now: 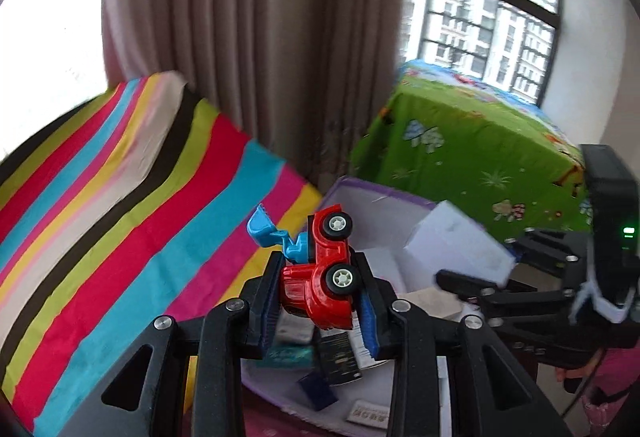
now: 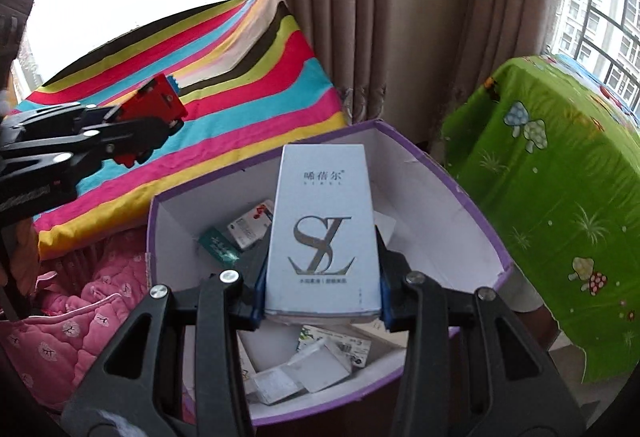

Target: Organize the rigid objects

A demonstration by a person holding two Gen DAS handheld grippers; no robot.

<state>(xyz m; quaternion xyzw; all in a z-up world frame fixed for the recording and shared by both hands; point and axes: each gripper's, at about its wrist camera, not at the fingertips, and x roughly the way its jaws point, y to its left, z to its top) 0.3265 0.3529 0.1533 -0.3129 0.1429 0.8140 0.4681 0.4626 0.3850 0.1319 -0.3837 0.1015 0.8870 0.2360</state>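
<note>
A red toy car with a blue scoop sits clamped on its side in the left gripper, above the near edge of a purple-rimmed box. The right gripper has its jaws clenched on a white carton over the box's middle, above small packets. A striped cloth lies beyond.

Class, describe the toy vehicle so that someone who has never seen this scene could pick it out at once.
Find the purple-rimmed box between the striped cloth and the green cloth. Above its left side, the left tongs grip a toy digger. It alone is red with a blue scoop and wheels; everything else nearby is a carton.
</note>
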